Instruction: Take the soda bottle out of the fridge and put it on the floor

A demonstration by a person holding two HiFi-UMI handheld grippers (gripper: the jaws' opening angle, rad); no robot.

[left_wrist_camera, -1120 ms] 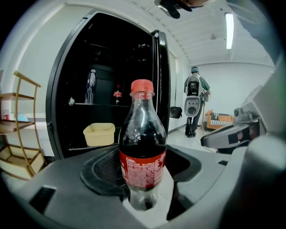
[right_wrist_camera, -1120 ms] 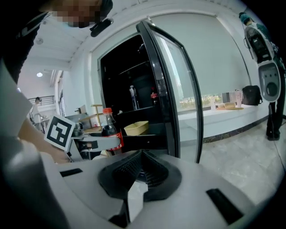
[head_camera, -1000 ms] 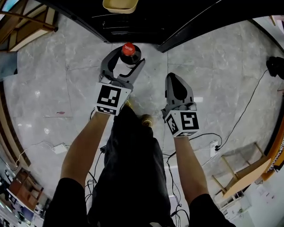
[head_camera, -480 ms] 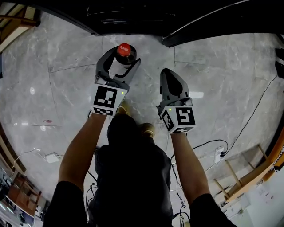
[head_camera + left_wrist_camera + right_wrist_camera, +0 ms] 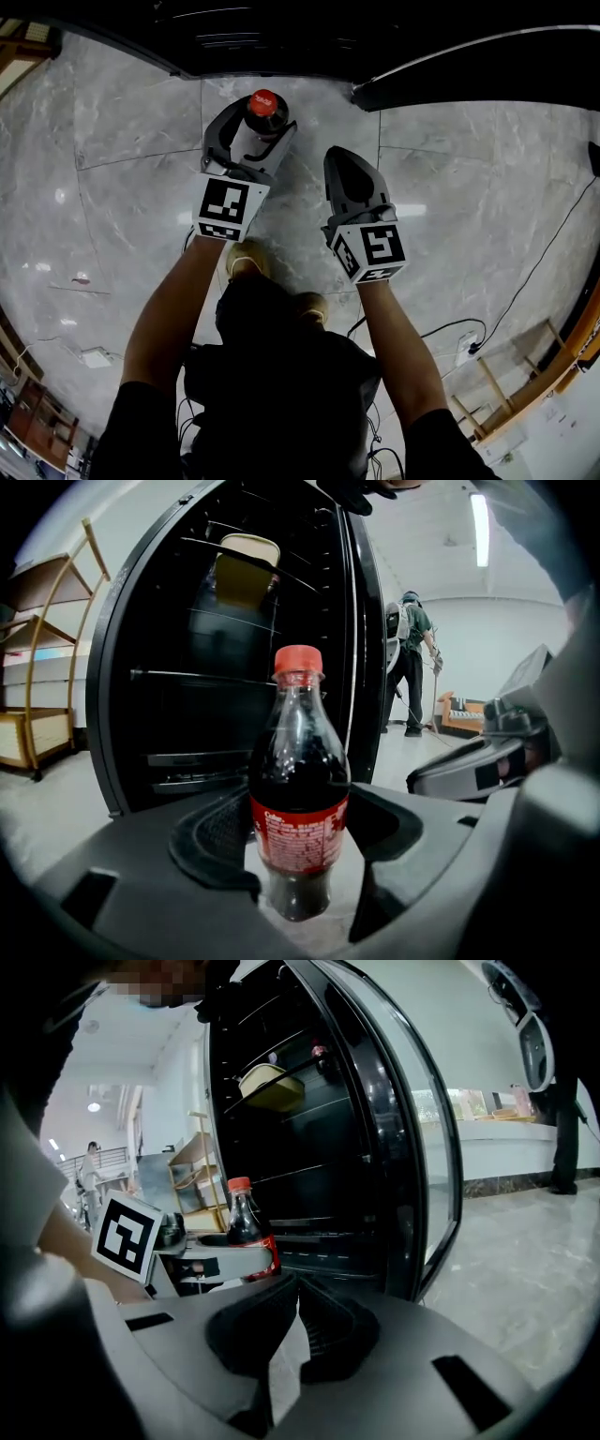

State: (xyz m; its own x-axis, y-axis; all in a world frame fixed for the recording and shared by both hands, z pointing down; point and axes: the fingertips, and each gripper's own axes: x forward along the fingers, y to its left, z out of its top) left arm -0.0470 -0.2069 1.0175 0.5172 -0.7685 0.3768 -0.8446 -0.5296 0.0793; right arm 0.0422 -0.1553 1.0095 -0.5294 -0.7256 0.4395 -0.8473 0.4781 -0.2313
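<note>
The soda bottle [image 5: 298, 799], dark cola with a red cap and red label, stands upright between the pads of my left gripper [image 5: 298, 850], which is shut on its lower body. From above, the bottle's red cap [image 5: 265, 103] shows between the left gripper's [image 5: 258, 129] fingers, over the marble floor in front of the open black fridge [image 5: 281, 37]. Whether the bottle's base touches the floor I cannot tell. My right gripper [image 5: 343, 157] hangs just to the right, shut and empty; its pads meet in the right gripper view [image 5: 294, 1321], where the bottle [image 5: 246, 1227] shows to the left.
The fridge [image 5: 234, 667] stands open with wire shelves and a yellow container [image 5: 244, 569] high up; its door [image 5: 422, 1147] swings out at the right. The person's shoe [image 5: 246, 258] is below the grippers. Cables [image 5: 450, 328] and a wooden frame [image 5: 506, 394] lie at right. A wooden rack [image 5: 47, 667] stands left.
Both grippers have sunk toward the floor together, the left one carrying the bottle. The fridge opening has slid up and out of the head view as the person crouched.
</note>
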